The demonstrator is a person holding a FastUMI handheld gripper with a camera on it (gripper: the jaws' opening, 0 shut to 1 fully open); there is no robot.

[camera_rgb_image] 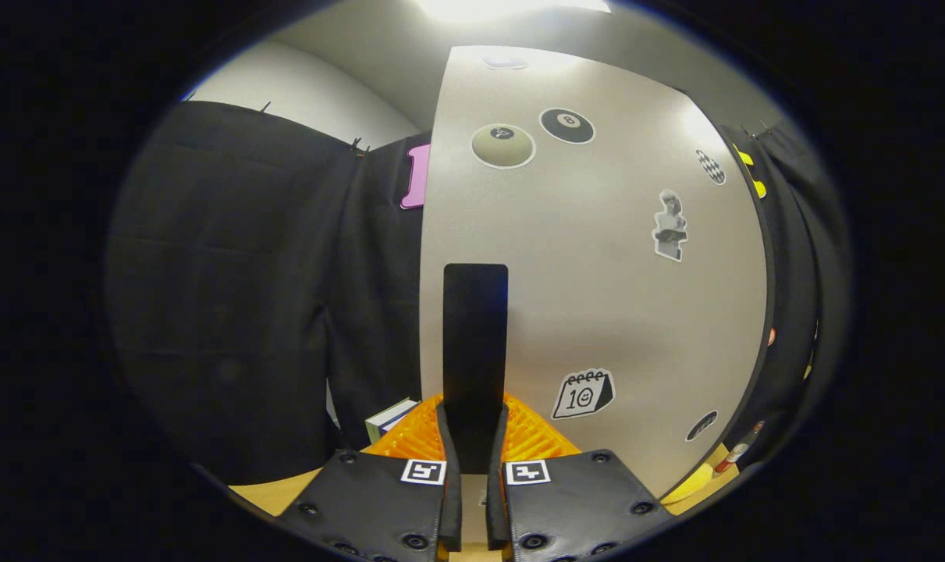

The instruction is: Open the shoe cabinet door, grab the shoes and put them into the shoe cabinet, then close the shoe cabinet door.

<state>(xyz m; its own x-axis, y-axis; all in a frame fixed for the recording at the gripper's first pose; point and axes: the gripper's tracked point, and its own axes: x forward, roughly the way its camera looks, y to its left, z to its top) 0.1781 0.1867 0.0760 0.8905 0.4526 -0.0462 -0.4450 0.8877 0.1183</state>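
Now gripper [474,437] is clamping narrow on black door handle [475,343] of shoe cabinet door [597,273], opening step; next pulling toward 6 o'clock.

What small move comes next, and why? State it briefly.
Probably draw the claw back, swinging the door by its handle: both fingers press the upright black handle on the stickered cabinet door, so the grasp looks made. Whether the door is ajar is unclear.

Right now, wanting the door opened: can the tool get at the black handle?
Likely yes: the black handle on the cabinet door sits between the tool's fingers, which seem to press it from both sides.
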